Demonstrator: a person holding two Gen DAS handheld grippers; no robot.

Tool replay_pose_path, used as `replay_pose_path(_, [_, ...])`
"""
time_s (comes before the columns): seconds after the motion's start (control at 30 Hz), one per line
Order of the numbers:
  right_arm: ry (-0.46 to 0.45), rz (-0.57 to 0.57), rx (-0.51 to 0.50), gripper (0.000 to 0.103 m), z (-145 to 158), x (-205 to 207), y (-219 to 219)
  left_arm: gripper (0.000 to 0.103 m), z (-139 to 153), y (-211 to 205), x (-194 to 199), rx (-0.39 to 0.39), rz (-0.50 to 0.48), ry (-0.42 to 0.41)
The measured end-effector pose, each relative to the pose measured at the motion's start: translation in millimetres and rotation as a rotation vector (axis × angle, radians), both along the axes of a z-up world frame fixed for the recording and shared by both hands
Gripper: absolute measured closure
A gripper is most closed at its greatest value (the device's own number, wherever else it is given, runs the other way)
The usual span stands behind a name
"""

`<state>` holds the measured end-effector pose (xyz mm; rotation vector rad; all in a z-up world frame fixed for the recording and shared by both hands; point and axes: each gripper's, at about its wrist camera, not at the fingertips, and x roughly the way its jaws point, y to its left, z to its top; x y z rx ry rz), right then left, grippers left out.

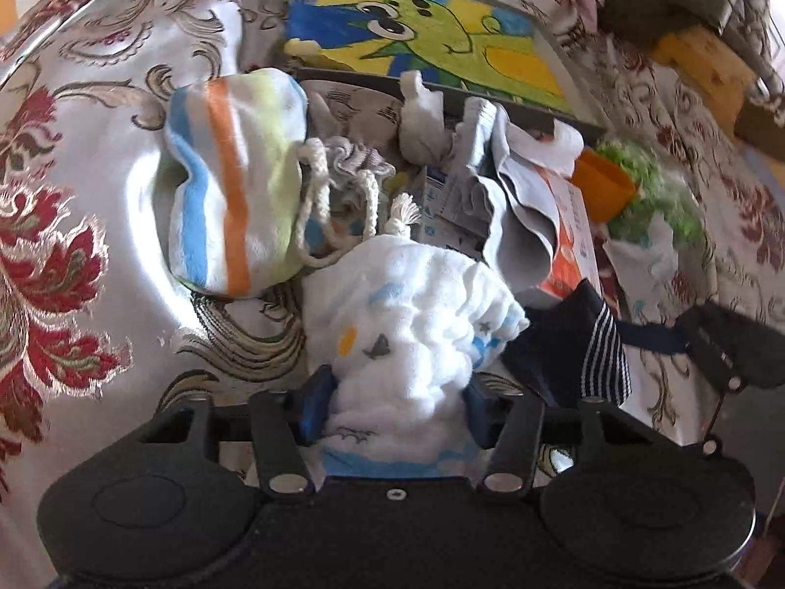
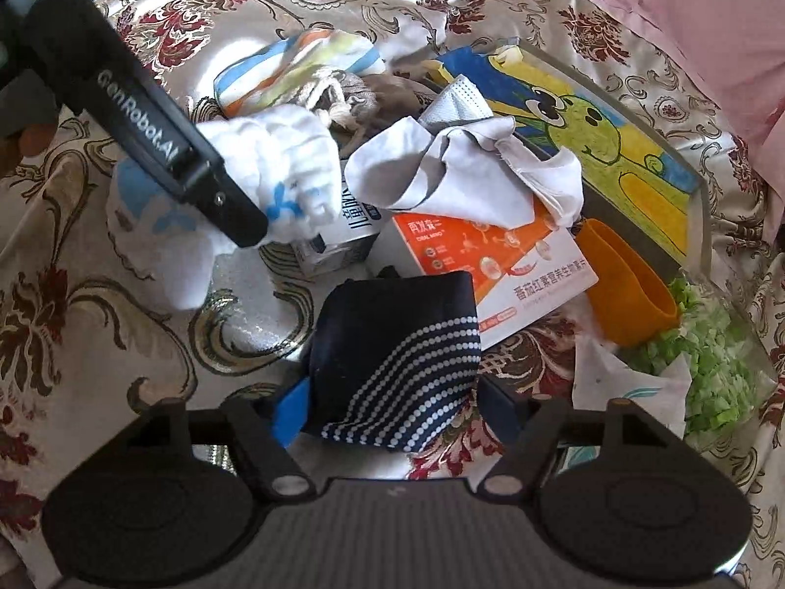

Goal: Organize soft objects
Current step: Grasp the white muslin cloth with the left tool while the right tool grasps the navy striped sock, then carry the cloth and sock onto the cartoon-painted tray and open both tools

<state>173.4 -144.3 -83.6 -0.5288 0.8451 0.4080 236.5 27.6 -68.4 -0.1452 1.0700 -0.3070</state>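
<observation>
Striped towel [image 1: 230,181] laid at left on the floral cloth [image 1: 73,206]; white muslin cloth [image 1: 417,324] pinched between the half-closed pads of the left gripper [image 1: 397,407]; navy dotted sock [image 2: 397,358] seen between the right gripper [image 2: 392,417] pads, grip unclear; orange box [image 2: 495,265] beyond.
</observation>
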Motion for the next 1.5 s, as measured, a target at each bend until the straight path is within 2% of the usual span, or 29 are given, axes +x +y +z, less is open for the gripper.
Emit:
replay_pose_path(0.07, [0.001,-0.001,0.000,0.039,-1.9,2.2,-1.4,0.055,2.2,-0.8,-2.4,-0.022,-0.016,-0.011])
replay_pose_path(0.13, [0.011,-0.008,-0.001,0.046,-3.6,3.3,-2.5,0.061,4.9,-6.1,-6.1,-0.026,-0.047,-0.027])
replay_pose_path(0.2, [0.009,-0.012,-0.002,0.051,-4.7,3.9,-3.9,0.063,7.4,-10.6,-11.2,-0.043,-0.082,-0.038])
replay_pose_path(0.3, [-0.003,-0.012,-0.007,0.060,-4.7,4.1,-4.3,0.064,8.4,-16.1,-17.0,-0.066,-0.116,-0.052])
replay_pose_path(0.43, [-0.035,-0.016,-0.011,0.081,-0.2,1.0,-7.2,0.064,5.3,-17.3,-15.8,-0.077,-0.111,-0.052])
replay_pose_path(0.53, [-0.053,-0.016,0.007,0.088,6.5,-4.4,-10.9,0.066,7.9,-16.6,-18.7,-0.085,-0.106,-0.056])
replay_pose_path(0.63, [-0.089,-0.016,0.038,0.089,18.7,-12.3,-16.4,0.067,12.6,-12.6,-30.1,-0.108,-0.091,-0.048])
replay_pose_path(0.73, [-0.160,-0.021,0.071,0.089,36.1,-23.3,-22.1,0.068,22.4,-7.2,-47.3,-0.171,-0.066,-0.068])
replay_pose_path(0.9, [-0.274,-0.044,0.124,0.089,59.6,-36.3,-27.8,0.068,49.9,-10.7,-74.2,-0.205,-0.053,-0.255])
replay_pose_path(1.07, [-0.363,-0.102,0.170,0.089,76.2,-35.7,-39.4,0.068,62.8,-17.3,-78.3,-0.122,0.022,-0.408])
replay_pose_path(1.2, [-0.422,-0.135,0.198,0.089,91.2,-18.6,-50.6,0.067,79.6,-14.5,-59.7,-0.147,0.093,-0.471])
replay_pose_path(1.3, [-0.448,-0.146,0.231,0.089,103.6,8.6,-58.9,0.067,94.7,-18.3,-30.1,-0.137,0.133,-0.505])
replay_pose_path(1.43, [-0.466,-0.187,0.255,0.089,110.4,68.7,-66.3,0.066,106.4,-28.3,22.4,-0.114,0.144,-0.543])
replay_pose_path(1.5, [-0.449,-0.216,0.286,0.089,106.9,99.0,-70.5,0.066,106.5,-30.0,52.6,-0.135,0.163,-0.539])
